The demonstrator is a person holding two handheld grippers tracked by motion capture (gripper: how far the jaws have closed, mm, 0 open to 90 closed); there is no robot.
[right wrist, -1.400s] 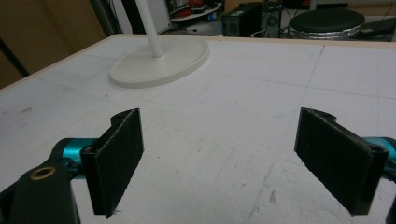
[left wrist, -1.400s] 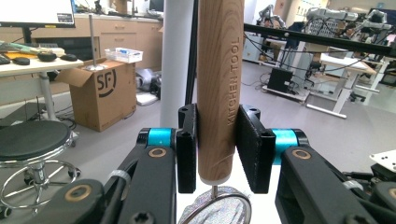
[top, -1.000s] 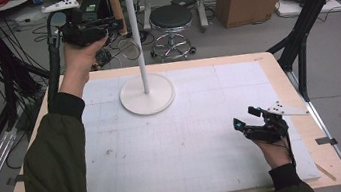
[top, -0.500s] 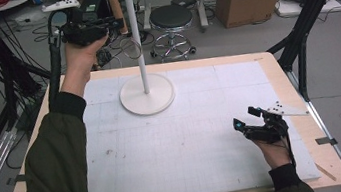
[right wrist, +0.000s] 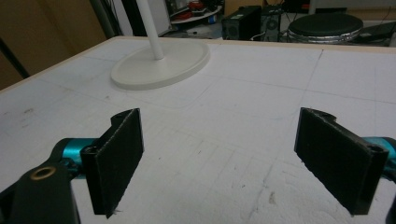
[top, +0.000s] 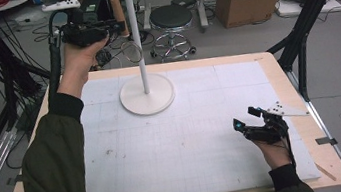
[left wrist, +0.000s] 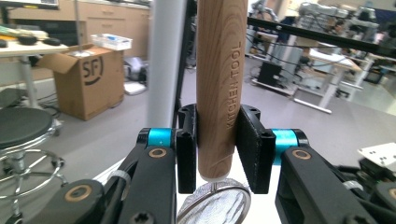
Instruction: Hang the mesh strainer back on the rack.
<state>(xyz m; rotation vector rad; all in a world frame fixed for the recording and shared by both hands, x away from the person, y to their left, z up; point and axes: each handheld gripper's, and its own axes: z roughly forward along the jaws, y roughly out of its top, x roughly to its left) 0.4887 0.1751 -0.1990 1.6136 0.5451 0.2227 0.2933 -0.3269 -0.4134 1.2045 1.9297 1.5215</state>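
- Two grippers are in use: the left gripper (left wrist: 217, 144) is raised beside the white stand's pole (top: 135, 35), beyond the far left of the table (top: 281, 75).
- Its jaws are clamped on the wooden handle (left wrist: 220, 84) of a small sieve; the handle stands upright and reads "KITCHEN TOOL".
- The sieve's round mesh (left wrist: 215, 205) hangs just below the jaws.
- The right gripper (top: 258, 123) rests low over the white mat (top: 176, 150) at the near right, its jaws wide apart, nothing between them.
- The stand's round base (right wrist: 161, 65) sits well ahead of it.
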